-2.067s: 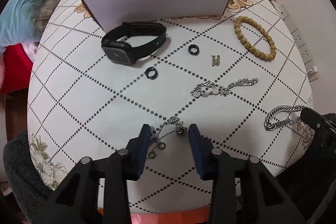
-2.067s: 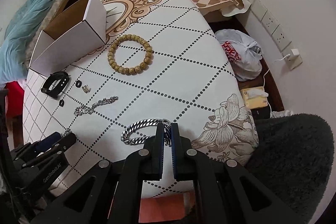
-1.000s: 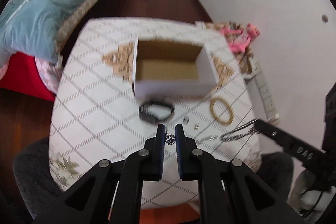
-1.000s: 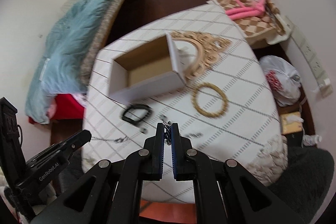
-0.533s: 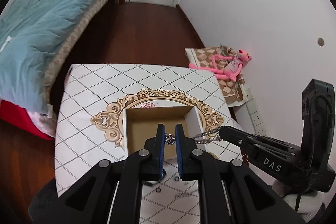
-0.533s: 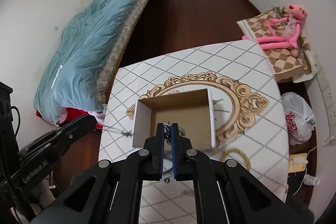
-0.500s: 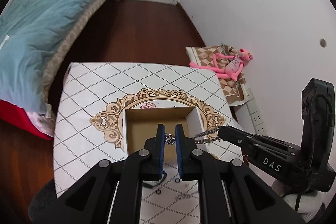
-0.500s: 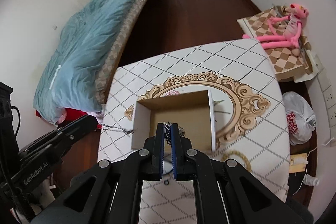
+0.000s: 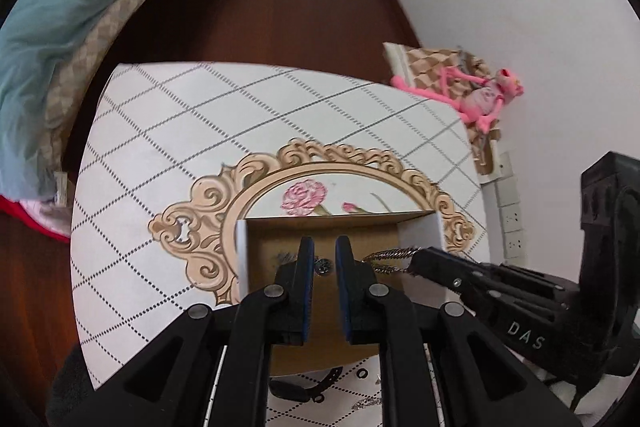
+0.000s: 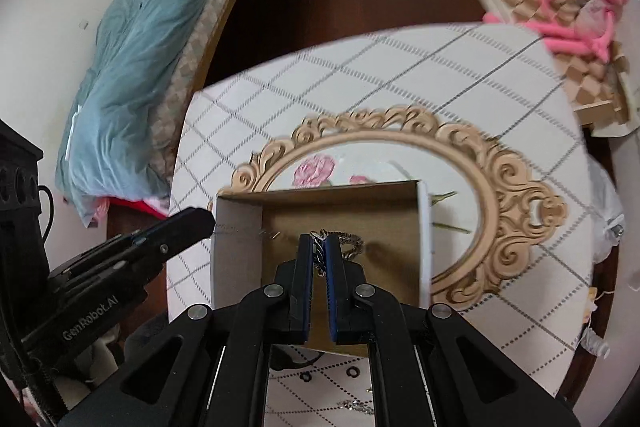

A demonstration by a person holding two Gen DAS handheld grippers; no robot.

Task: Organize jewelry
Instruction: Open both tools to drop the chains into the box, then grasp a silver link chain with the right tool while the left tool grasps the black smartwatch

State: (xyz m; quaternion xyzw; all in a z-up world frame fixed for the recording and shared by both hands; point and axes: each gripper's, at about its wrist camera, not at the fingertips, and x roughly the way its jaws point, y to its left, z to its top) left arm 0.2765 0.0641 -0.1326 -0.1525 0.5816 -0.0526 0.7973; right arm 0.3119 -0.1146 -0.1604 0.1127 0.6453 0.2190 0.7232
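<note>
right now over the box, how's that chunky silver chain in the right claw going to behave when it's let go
The chunky silver chain droops in a loop beside the right claw, so it is probably floppy and will likely fall in a heap. Its thick metal links suggest it is fairly heavy for its size. It hangs within the walls of the cardboard box, so it should land inside.

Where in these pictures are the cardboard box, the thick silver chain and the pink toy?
cardboard box (image 10: 425, 239): right wrist view, its white right wall.
thick silver chain (image 9: 394, 253): left wrist view, links beside the right tool's tip.
pink toy (image 9: 482, 99): left wrist view, its body.
</note>
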